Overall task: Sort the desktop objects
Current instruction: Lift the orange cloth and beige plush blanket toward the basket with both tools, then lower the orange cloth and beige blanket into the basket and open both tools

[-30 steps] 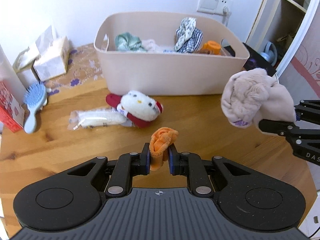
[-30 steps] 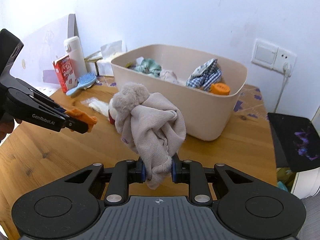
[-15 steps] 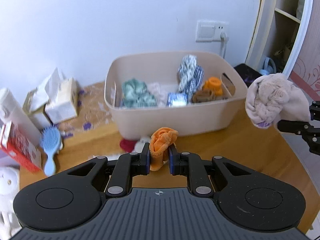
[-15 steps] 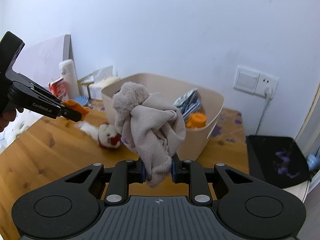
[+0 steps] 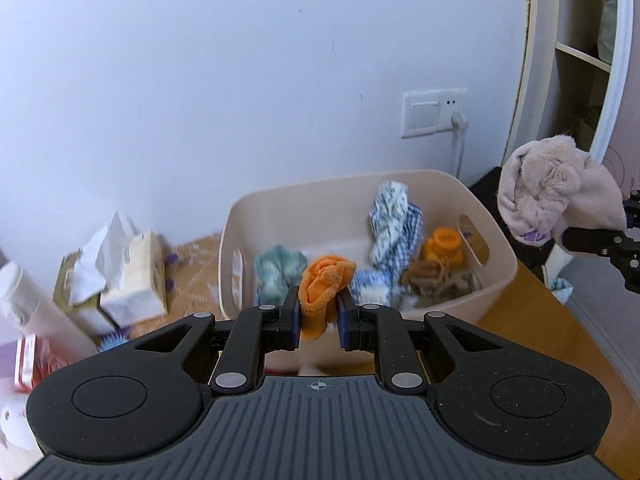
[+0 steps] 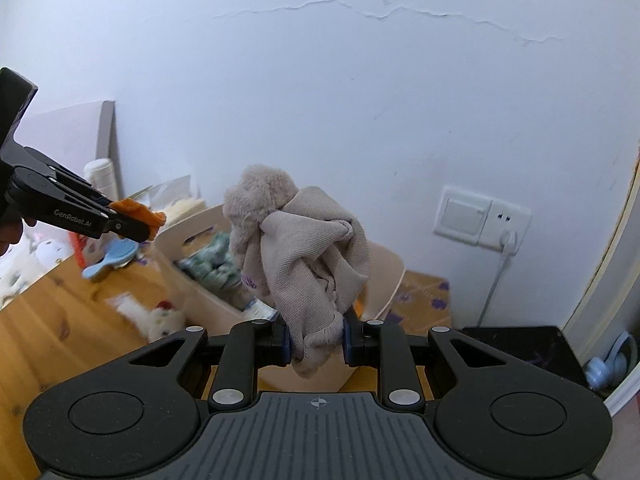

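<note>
A wooden bench point(image 6: 60, 320) stands against a pale wall in a small room, with a beige storage bin point(image 5: 496, 280) at its back edge. Nearest the left wrist camera, the left tongs point(image 5: 318, 316) are pinching a crumpled orange cloth point(image 5: 326, 284), which sticks up between the pads in front of the bin's near wall. Nearest the right wrist camera, the right tongs point(image 6: 316, 340) are pinching a bundled beige fleece garment point(image 6: 304, 248); a small purple label on it shows writing too small to read. In that view the left tongs reach in from the left edge, and white lettering on their black arm reads "GenRobot.AI". Lying on the bench beyond them are a white plush toy with red trim point(image 6: 162, 320) and a blue hairbrush point(image 6: 108, 260), both blurred. Inside the bin lie a teal cloth point(image 5: 276, 272), a blue-and-white checked cloth point(image 5: 394, 220) and an orange-capped container point(image 5: 444, 244) whose embossed lid text cannot be made out. To the left of the bin sits a tissue pack point(image 5: 128, 276), with a white bottle point(image 5: 36, 312) and a red carton point(image 5: 30, 364) nearer the edge; the carton's print is unreadable. Farthest back, a white wall switch and socket point(image 6: 482, 216) holds a plug with a cable running down, and a crack crosses the plaster above.
</note>
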`<state>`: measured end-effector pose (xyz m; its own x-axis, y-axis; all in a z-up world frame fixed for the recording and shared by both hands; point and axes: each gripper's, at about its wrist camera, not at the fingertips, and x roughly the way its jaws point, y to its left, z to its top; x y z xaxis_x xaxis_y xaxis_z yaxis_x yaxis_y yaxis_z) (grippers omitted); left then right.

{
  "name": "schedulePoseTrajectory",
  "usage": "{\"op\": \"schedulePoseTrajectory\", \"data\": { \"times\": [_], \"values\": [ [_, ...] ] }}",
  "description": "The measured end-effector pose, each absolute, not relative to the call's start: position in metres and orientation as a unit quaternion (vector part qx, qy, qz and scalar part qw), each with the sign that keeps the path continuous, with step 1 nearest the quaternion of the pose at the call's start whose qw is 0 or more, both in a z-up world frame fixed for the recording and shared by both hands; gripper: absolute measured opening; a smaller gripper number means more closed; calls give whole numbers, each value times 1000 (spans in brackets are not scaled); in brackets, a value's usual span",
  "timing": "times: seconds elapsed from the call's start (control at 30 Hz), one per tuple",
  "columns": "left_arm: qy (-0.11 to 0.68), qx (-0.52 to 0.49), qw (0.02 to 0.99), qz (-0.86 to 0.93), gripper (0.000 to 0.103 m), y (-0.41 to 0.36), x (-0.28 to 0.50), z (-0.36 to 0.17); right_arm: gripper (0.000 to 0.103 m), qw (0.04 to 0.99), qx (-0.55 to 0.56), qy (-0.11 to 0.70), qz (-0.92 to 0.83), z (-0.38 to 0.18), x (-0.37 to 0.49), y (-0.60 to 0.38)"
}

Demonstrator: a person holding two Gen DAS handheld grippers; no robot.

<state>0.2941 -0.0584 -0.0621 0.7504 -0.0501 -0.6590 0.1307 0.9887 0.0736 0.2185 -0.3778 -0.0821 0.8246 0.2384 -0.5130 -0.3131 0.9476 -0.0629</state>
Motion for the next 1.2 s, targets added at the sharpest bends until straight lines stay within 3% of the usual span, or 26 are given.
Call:
{"op": "schedulePoseTrajectory", "data": {
  "times": [0.53, 1.2],
  "values": [
    [345, 95, 932, -51, 18, -84, 361, -72, 22, 954, -70, 260, 134, -86, 281, -383],
    [441, 93, 892, -18, 19, -99, 415, -137, 22, 921, -65, 347, 163, -138, 345, -362]
  ]
}}
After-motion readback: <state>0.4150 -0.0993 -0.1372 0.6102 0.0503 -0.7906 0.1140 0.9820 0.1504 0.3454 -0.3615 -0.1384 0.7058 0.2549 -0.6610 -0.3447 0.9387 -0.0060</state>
